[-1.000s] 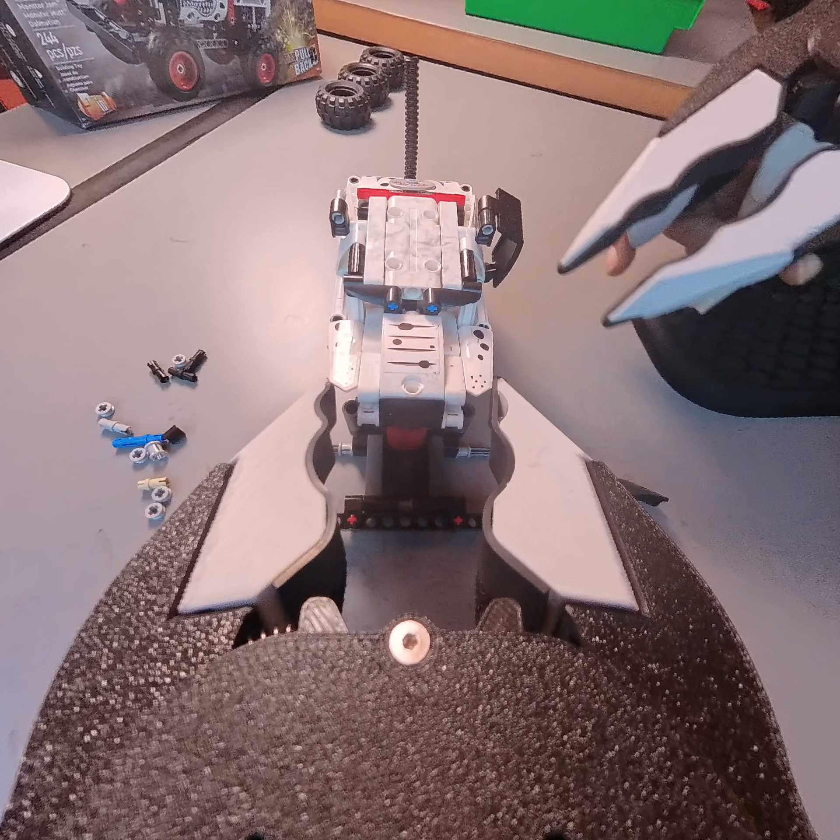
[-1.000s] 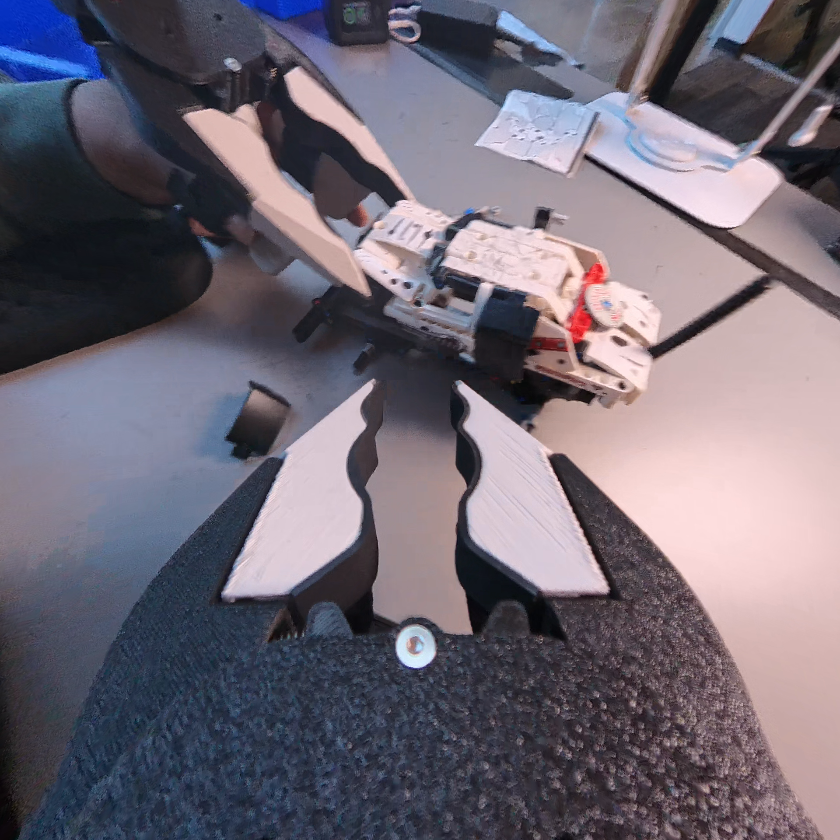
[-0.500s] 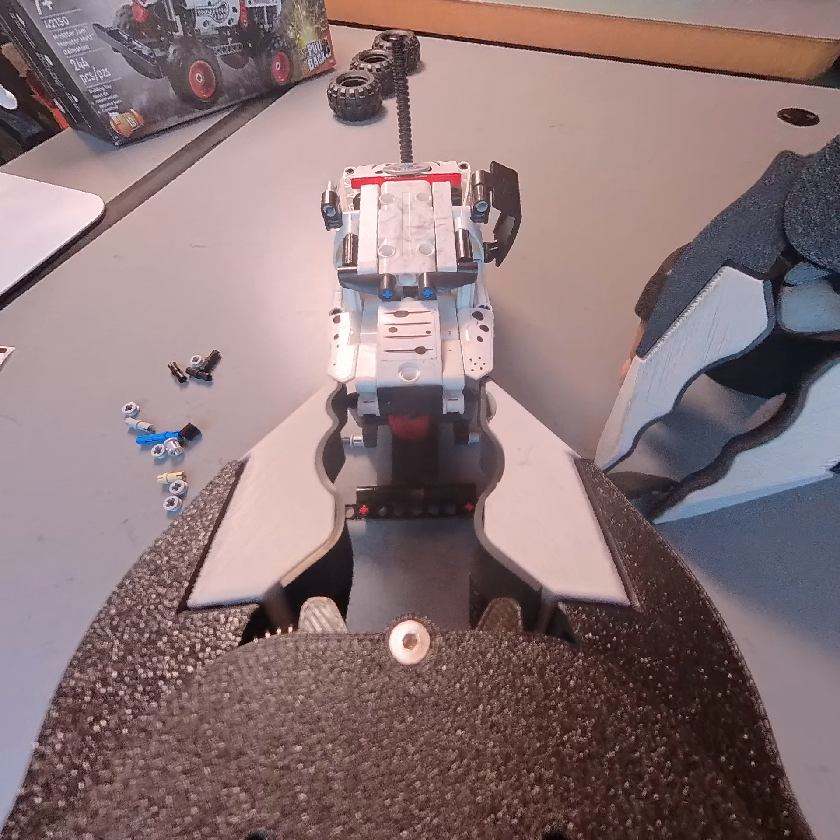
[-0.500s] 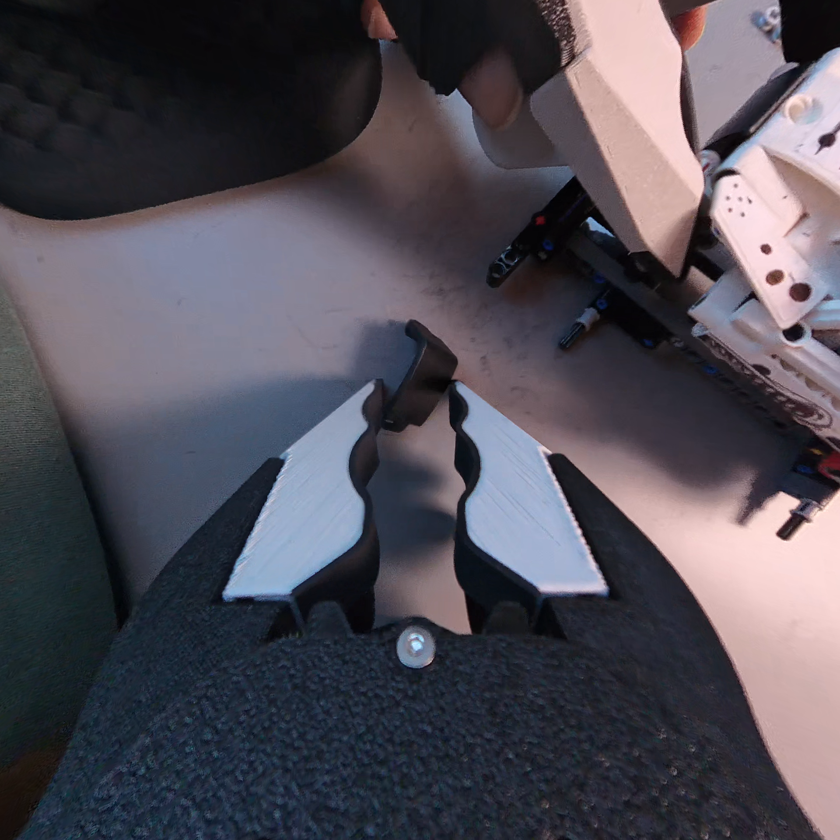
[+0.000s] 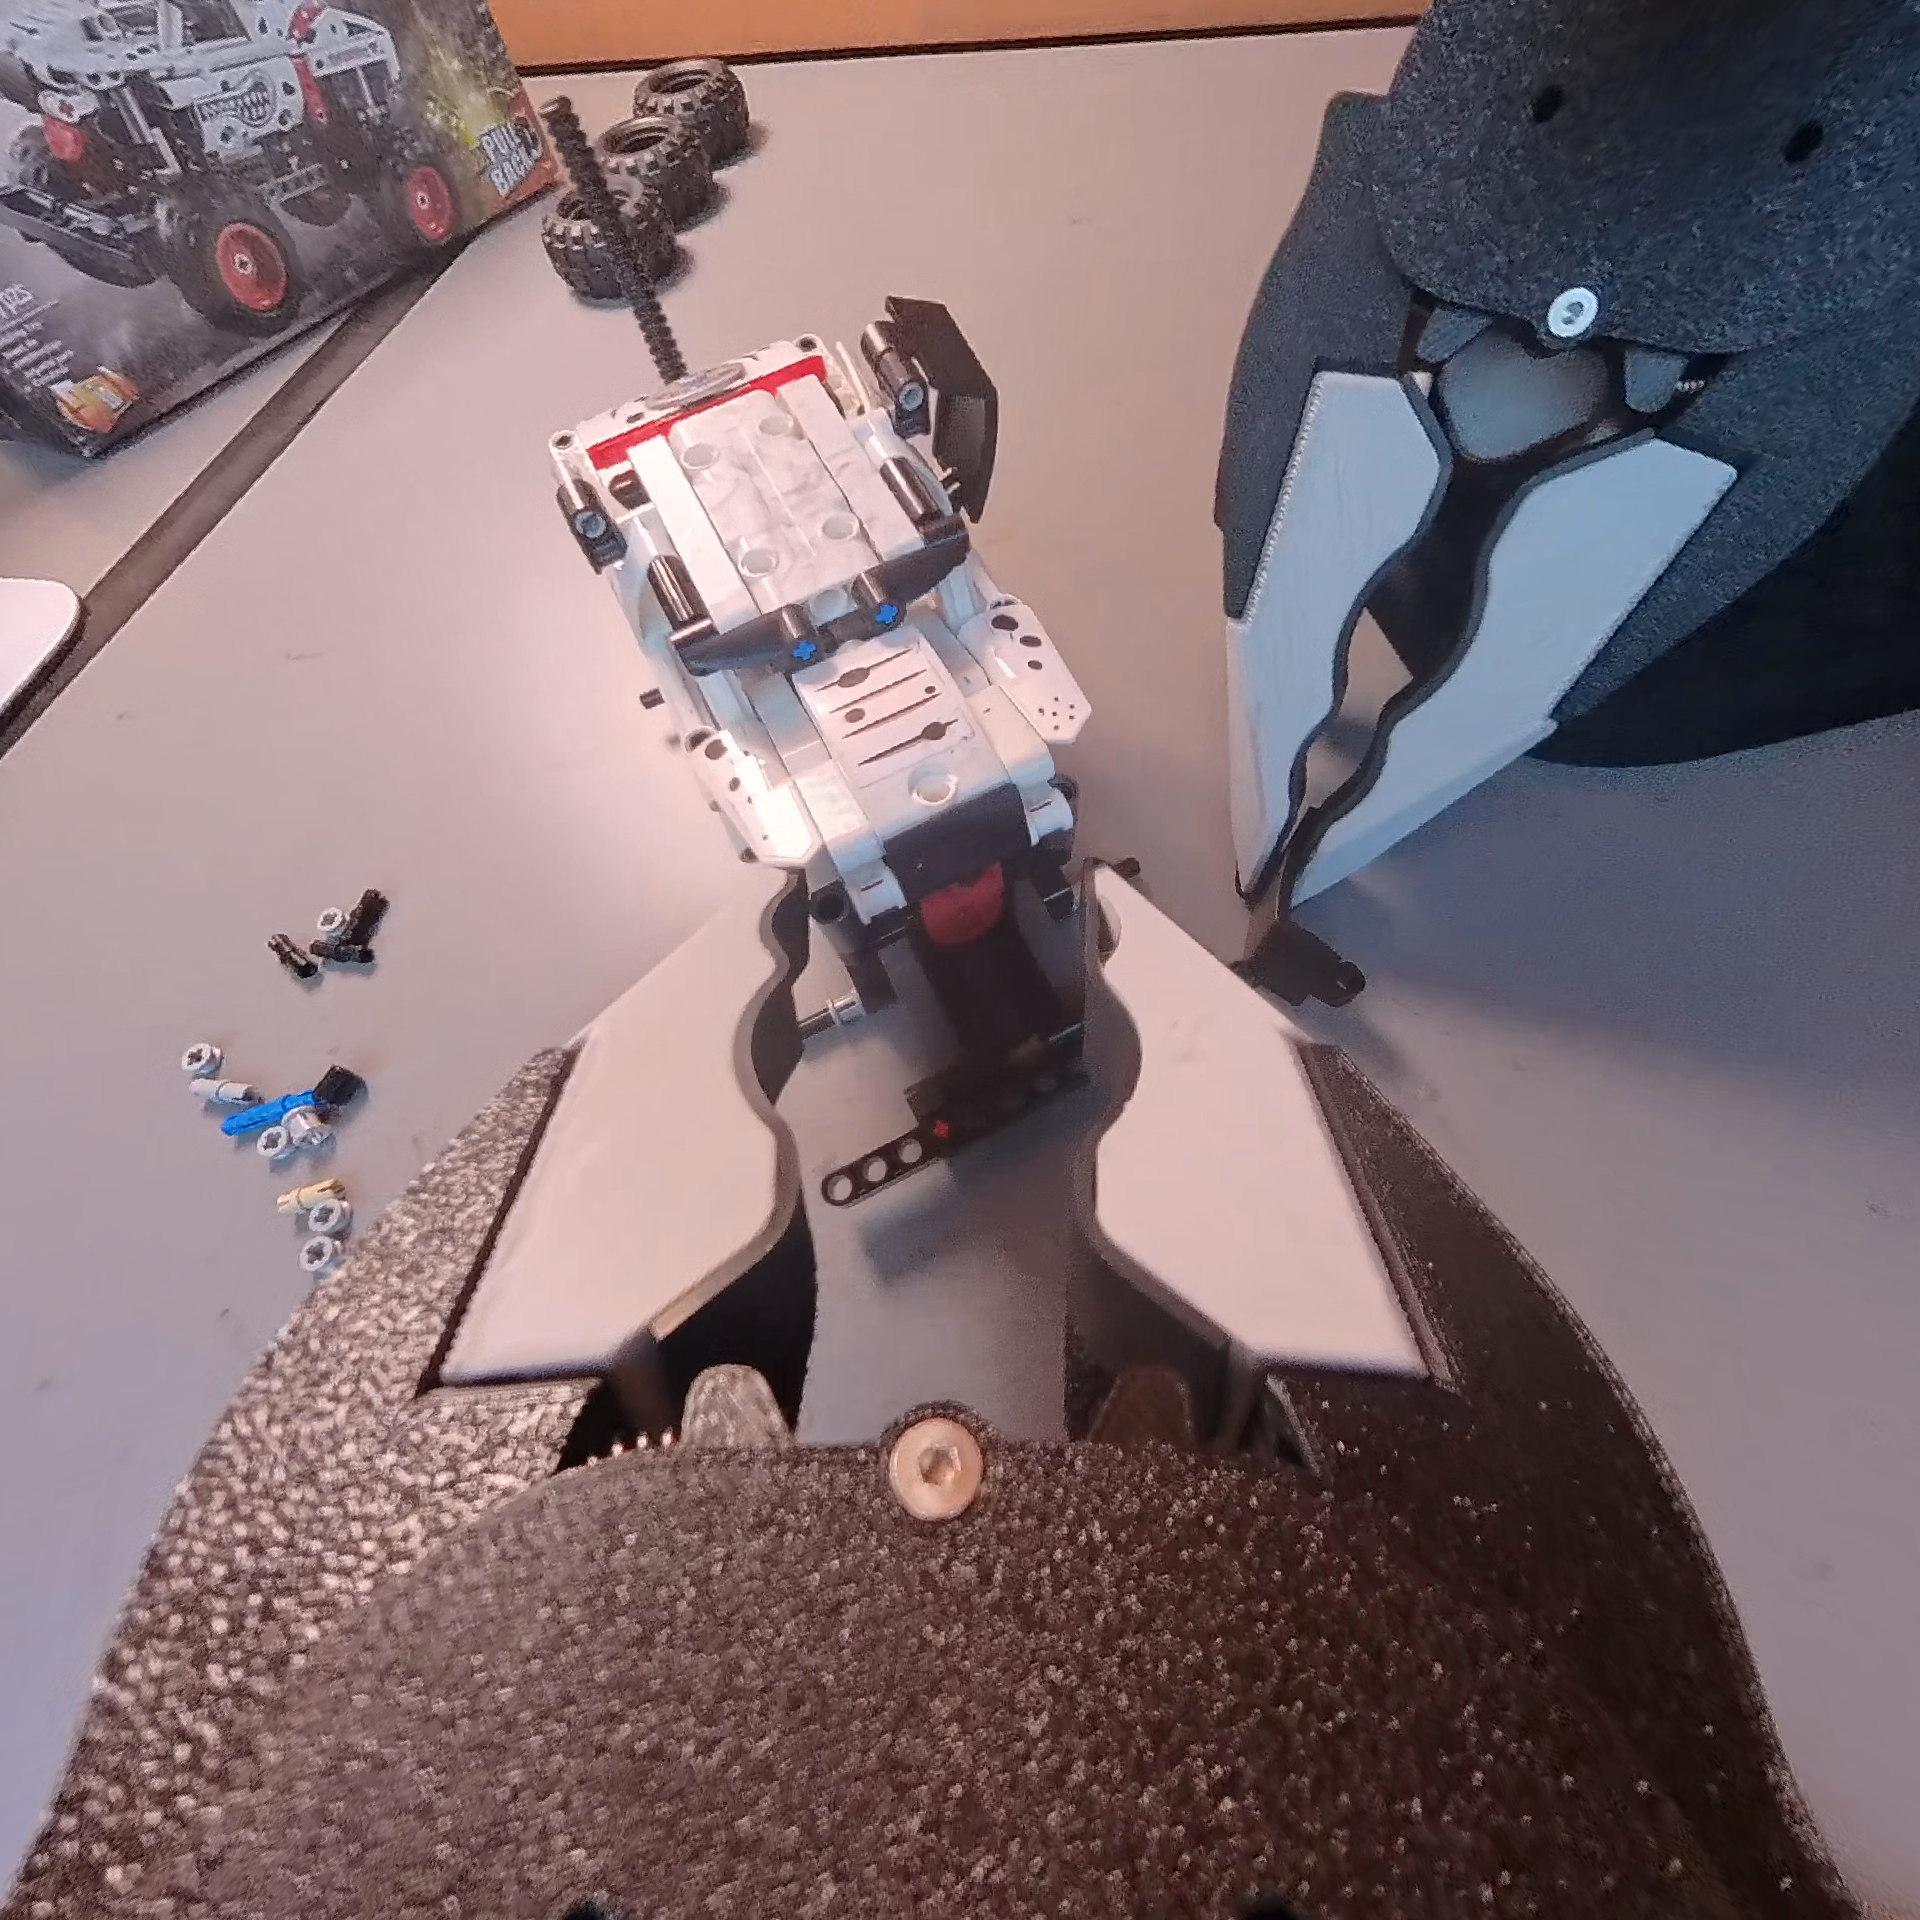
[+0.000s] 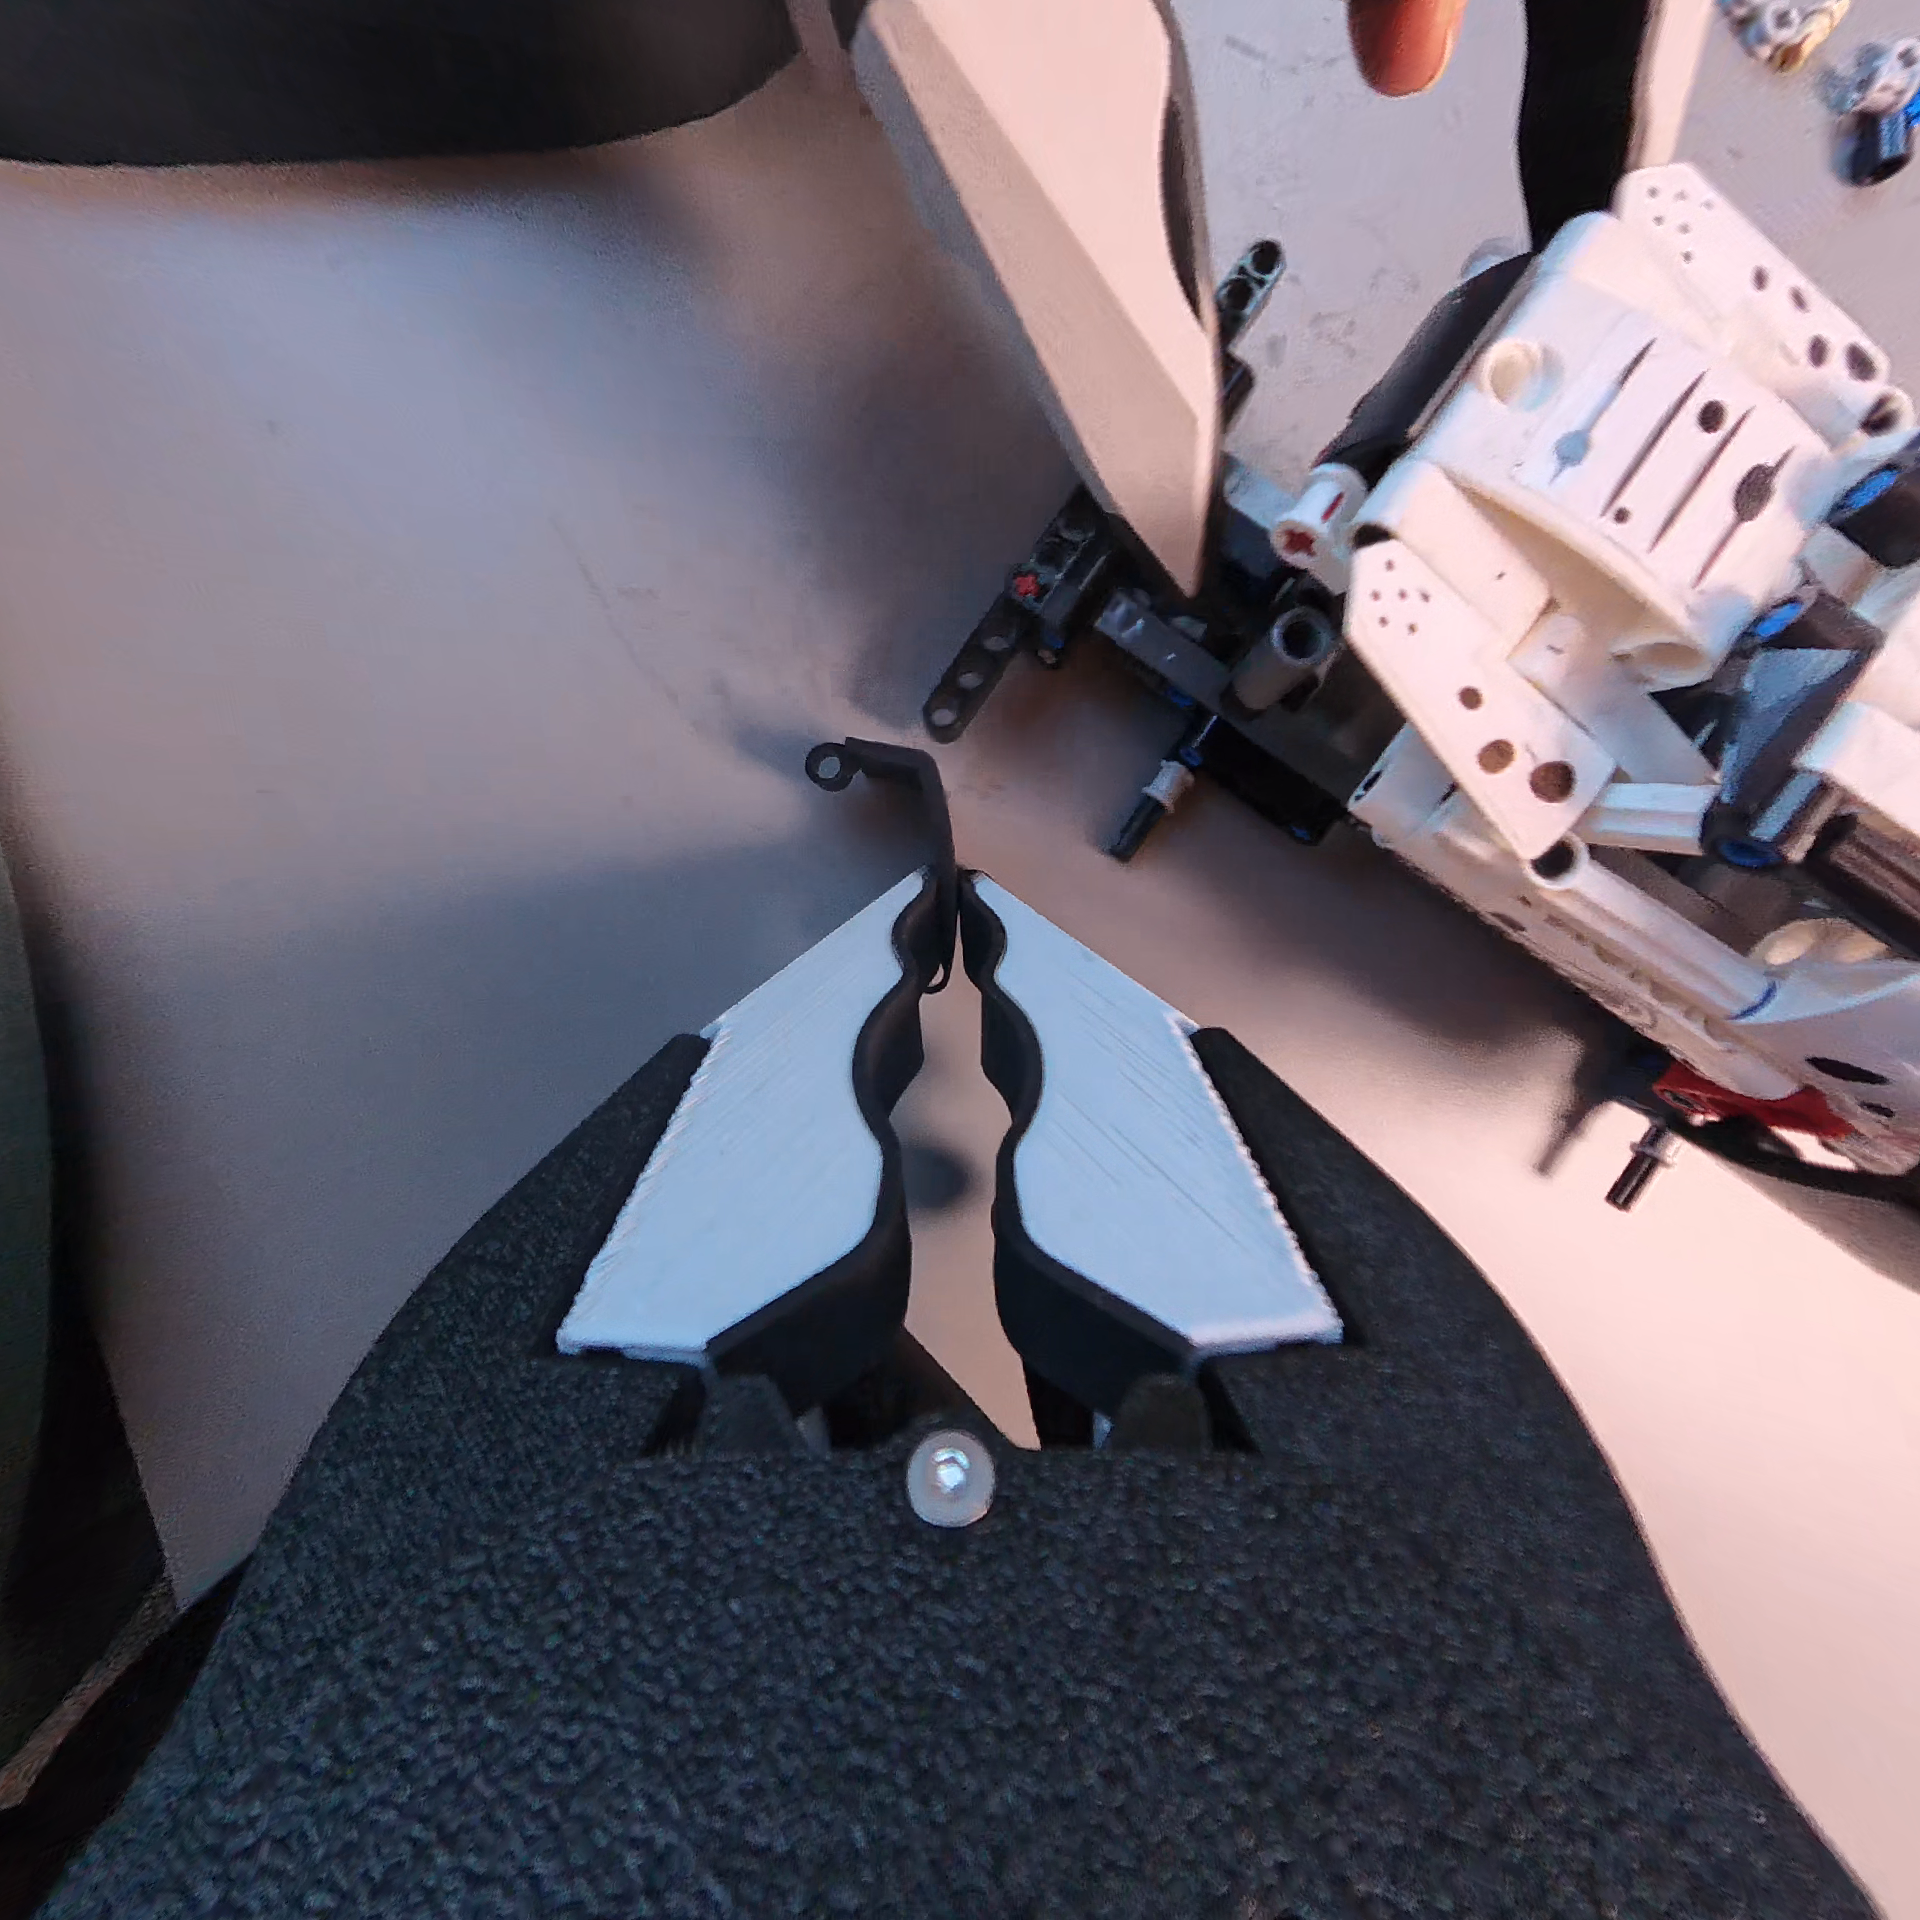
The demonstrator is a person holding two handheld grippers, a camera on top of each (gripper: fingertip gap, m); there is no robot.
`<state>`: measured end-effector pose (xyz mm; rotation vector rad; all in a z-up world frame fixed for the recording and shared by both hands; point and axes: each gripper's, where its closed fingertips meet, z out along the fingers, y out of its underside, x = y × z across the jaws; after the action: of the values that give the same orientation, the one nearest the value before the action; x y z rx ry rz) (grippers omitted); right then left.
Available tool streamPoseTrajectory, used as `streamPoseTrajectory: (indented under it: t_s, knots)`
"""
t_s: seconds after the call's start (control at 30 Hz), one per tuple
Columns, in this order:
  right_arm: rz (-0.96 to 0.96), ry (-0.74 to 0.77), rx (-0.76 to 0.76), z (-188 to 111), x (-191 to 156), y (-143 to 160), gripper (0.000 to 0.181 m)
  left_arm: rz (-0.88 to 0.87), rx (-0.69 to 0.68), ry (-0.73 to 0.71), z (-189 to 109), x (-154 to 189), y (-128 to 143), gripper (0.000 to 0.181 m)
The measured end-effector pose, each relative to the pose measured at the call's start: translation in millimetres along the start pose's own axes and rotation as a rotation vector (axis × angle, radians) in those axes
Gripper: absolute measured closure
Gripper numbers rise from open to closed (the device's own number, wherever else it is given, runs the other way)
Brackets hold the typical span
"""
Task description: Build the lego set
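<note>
— Most of the truck body (image 5: 821, 623) looks assembled: white shell, hood, roof panels, one black fender piece on its rear side. It lies on the grey surface (image 5: 312, 675) with no wheels on it.

— So what's left?

— As I judge it, the wheels at least. Three black tyres (image 5: 644, 177) sit loose beyond the truck's rear, near the set's box (image 5: 208, 208). Bare axle pins stick out of the chassis. A scatter of small pins and bushes (image 5: 281, 1101) lies well off to the truck's side.

— Which way does the truck point?

— Its long axis runs away from the left gripper (image 5: 935, 997); the nose and the black perforated bumper beam face that gripper, the tail with its ribbed black antenna points toward the tyres. It's skewed a little, tail swung toward the box.

— And the left gripper's jaws?

— Wide, straddling the truck's nose; one finger seems to touch the chassis, though I can't be sure they clamp it.

— The right gripper (image 6: 951, 883)?

— Jaws nearly closed, pinching a small black curved fender piece (image 6: 894, 800) at their tips, just beside the truck's front corner, low over the surface. I'd guess it goes on the truck next.
</note>
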<state>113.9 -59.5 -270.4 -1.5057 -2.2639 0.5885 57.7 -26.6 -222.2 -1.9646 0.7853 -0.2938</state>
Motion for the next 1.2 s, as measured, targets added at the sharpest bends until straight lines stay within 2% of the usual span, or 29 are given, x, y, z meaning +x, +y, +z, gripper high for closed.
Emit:
streamPoseTrajectory:
  t_s: [0.03,0.37,0.57,0.67,0.8,0.87,0.97,1.1,1.2]
  knots:
    - [0.0,0.005,0.002,-1,2,1,0.18,0.011,0.0,0.005,0,2,0,0.132]
    - [0.023,0.012,0.034,-9,5,11,0.172,0.092,0.017,0.062,1,18,-2,0.137]
    - [0.031,0.001,0.089,-28,4,12,0.165,0.095,0.021,0.065,1,18,-1,0.139]
    - [0.072,0.054,0.135,-42,15,14,0.164,0.094,0.011,0.048,3,15,1,0.144]
    - [0.151,0.196,0.181,-59,46,24,0.161,0.102,-0.008,0.03,5,12,6,0.148]
    - [0.177,0.289,0.193,-66,66,31,0.156,0.095,0.004,0.016,4,9,4,0.143]
    - [0.179,0.41,0.216,-73,94,40,0.148,0.07,0.048,-0.002,0,8,-7,0.126]
    - [0.201,0.47,0.263,-74,117,46,0.145,0.058,0.084,-0.044,5,12,-25,0.109]
    - [0.223,0.494,0.315,-75,130,44,0.144,0.078,0.063,-0.128,14,6,-30,0.104]
